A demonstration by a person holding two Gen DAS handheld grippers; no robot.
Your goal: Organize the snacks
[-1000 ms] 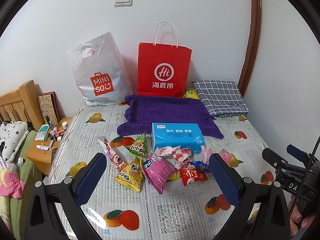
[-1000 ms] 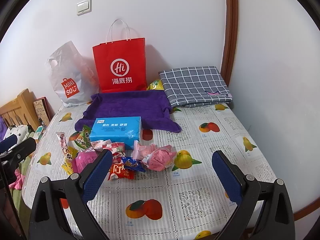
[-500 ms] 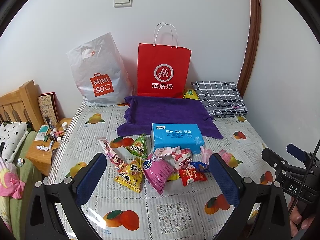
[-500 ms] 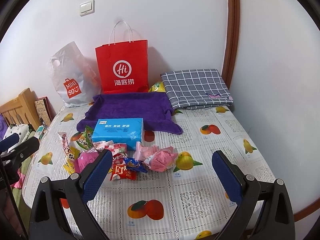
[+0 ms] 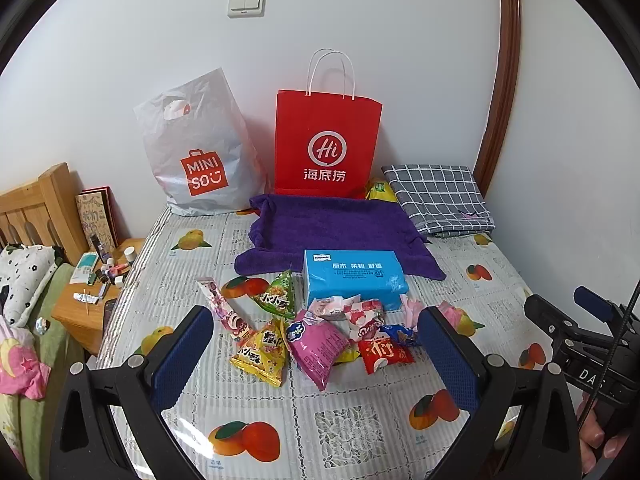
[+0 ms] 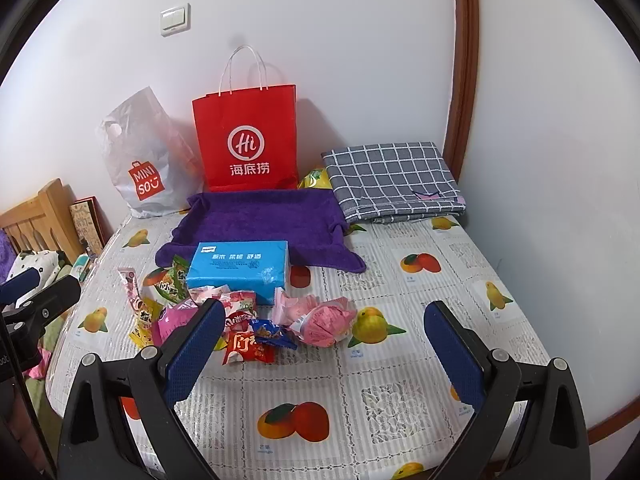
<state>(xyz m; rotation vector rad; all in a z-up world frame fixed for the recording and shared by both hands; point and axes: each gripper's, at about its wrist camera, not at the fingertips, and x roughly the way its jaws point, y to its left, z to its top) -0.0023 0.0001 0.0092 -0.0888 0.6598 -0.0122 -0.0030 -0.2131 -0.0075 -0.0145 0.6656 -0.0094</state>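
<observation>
Snack pile [image 5: 316, 332] heaped mid-table on fruit-print tablecloth [image 5: 344, 428], just in front of blue tissue pack [image 5: 354, 278]. Approx. a dozen small packets, crinkled foil/plastic, some overlapping.

Contents, L to R in left wrist view:
- long pink stick packet [image 5: 224, 312], lying diagonal, leftmost
- green triangular pouch [image 5: 278, 296], behind the others, near purple towel [image 5: 336, 232] edge
- yellow triangular pouch [image 5: 262, 354], dark lettering, touching magenta one
- magenta pillow bag [image 5: 318, 346], largest, tilted toward camera
- red packet w/ white characters [image 5: 384, 356], front right of heap
- small dark-blue wrapper [image 5: 396, 332] resting above the red one
- white/pink wrappers [image 5: 352, 308] against tissue pack front
- pale pink crumpled bags [image 6: 320, 314] at right end of heap, clearer in right wrist view

Behind: red paper bag [image 5: 328, 140] w/ white handles, upright against wall; white plastic shopping bag [image 5: 196, 152] beside it to the left; folded grey checked cloth [image 5: 438, 196] back right.

Left gripper [image 5: 314, 356]: blue pads spread wide, nothing between, low over near table edge, heap framed between fingers.
Right gripper [image 6: 324, 348]: also spread wide, empty; heap sits toward its left finger [image 6: 196, 344].

Fingertips of a hand [image 5: 600, 440] visible on right tool handle, lower-right corner of left view.
</observation>
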